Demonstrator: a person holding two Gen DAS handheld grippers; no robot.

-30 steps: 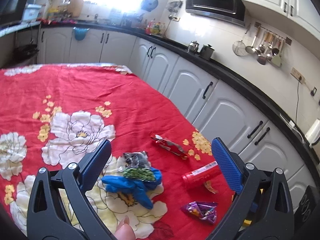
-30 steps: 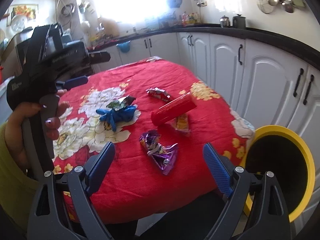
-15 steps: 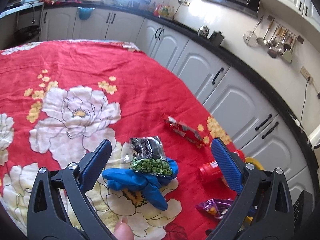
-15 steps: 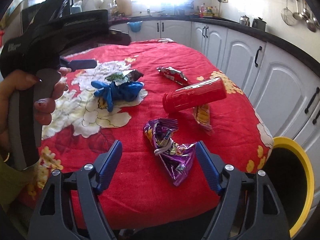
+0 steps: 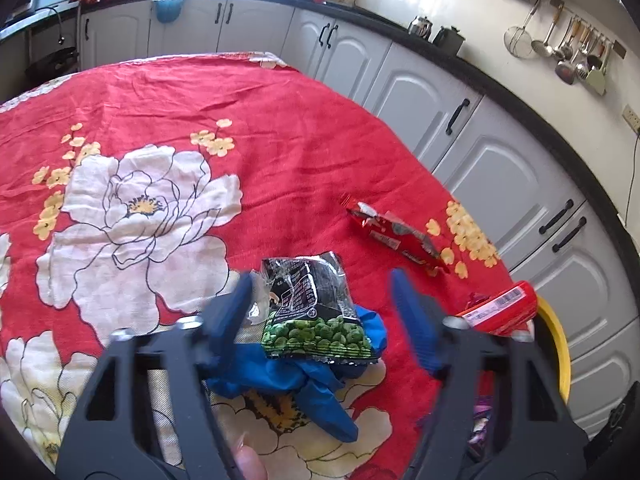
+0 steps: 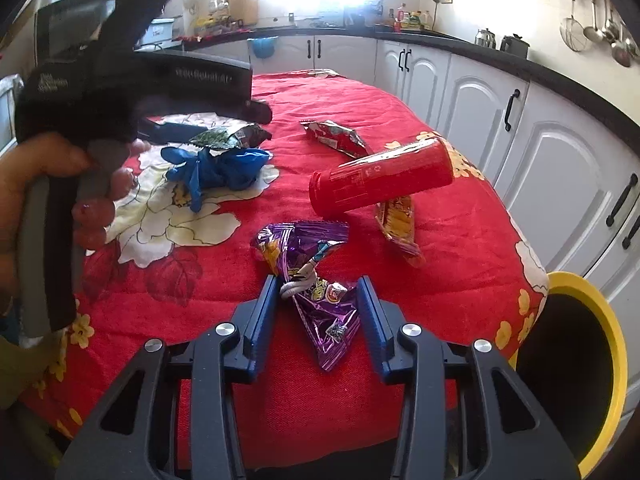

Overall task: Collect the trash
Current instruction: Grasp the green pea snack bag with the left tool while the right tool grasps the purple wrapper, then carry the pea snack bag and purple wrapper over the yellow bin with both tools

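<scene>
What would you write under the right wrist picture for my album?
Right hand-held gripper open around a purple wrapper on the red flowered tablecloth, yellow-rimmed bin beside the table.

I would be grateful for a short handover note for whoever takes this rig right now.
Left hand-held gripper: open, fingers either side of the green pea packet, which lies on the blue glove.
Right hand-held gripper: open, fingers either side of the purple wrapper, not closed on it.
On the tablecloth too: red can lying on an orange wrapper, and a red wrapper.
Yellow-rimmed bin stands beside the table, on the right.
Done: no trash lifted yet.
Left: grab every piece and drop it in the bin.
</scene>
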